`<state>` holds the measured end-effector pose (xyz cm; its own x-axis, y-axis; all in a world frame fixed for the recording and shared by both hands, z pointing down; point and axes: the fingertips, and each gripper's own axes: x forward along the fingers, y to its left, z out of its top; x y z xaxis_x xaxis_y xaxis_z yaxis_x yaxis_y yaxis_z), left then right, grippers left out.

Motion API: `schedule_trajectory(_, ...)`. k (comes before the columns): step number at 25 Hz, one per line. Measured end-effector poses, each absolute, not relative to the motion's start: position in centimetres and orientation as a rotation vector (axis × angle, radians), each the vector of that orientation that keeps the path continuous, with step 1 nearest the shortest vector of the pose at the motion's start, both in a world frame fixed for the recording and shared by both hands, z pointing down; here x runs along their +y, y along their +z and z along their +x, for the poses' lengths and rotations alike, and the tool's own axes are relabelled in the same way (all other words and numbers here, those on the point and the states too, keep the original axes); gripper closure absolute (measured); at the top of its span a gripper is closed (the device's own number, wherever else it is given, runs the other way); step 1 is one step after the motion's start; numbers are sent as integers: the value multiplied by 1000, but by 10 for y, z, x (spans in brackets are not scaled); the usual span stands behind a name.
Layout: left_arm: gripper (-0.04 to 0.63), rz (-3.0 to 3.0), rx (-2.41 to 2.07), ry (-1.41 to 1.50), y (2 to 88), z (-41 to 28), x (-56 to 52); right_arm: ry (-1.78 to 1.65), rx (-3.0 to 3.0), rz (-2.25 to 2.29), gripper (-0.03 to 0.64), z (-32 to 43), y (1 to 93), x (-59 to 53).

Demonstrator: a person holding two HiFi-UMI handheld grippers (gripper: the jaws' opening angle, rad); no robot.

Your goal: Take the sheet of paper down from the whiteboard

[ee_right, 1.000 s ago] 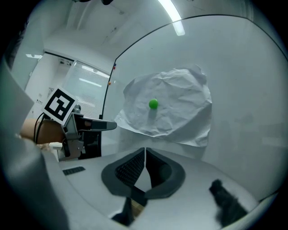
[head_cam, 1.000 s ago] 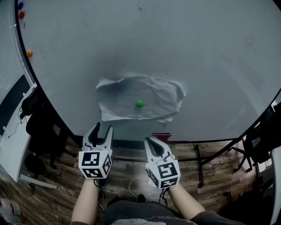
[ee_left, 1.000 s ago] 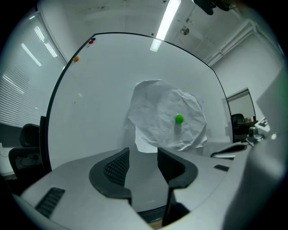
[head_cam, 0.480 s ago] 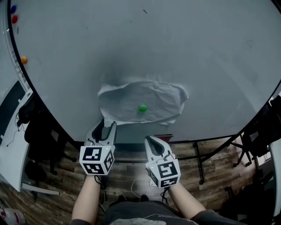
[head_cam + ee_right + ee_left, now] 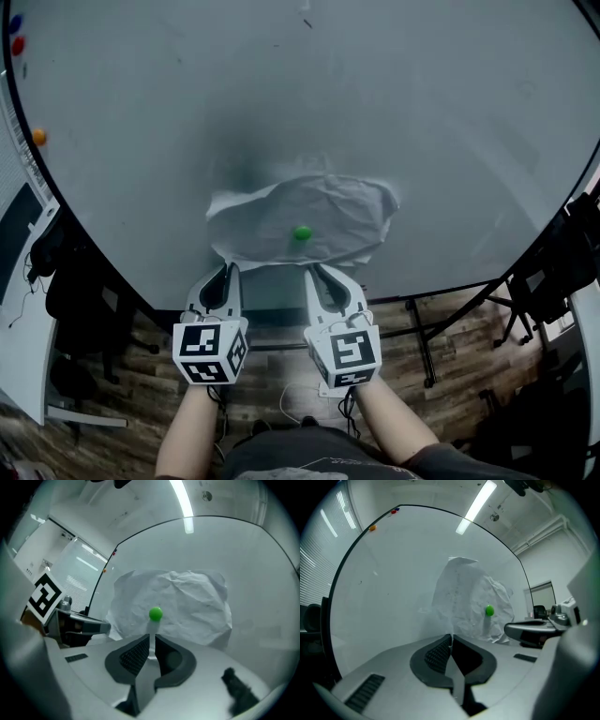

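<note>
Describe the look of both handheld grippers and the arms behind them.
Left gripper and right gripper match: a pale grey two-finger claw with dark ribbed pads, and a white cube with black square markers at the rear. The forearms are unsleeved; dark clothing shows at the bottom edge.

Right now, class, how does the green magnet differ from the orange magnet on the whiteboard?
The green magnet sits low on the whiteboard, on the crumpled sheet of paper; the orange magnet sits higher, near the left edge, on bare board. They differ in colour, green against orange. Both are small round magnets stuck to the same whiteboard.
</note>
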<state>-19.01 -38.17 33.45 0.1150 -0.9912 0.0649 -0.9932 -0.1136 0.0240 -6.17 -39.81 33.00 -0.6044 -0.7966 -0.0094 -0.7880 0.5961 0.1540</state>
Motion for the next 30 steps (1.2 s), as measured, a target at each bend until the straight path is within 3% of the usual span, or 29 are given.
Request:
schedule_trajectory(6,578,2339,-1988,46,337,-186,-380,-432,-2690,1458,583,-71,294,-407)
schedule_trajectory(9,578,2356,-1962,45,337,-185,-381,-416,-2689,1458,512,-76,291,-411)
schedule_trajectory(30,578,2455,-1853,26,336,-186,-376,-551,-2443,1665,499,-83,284,-430)
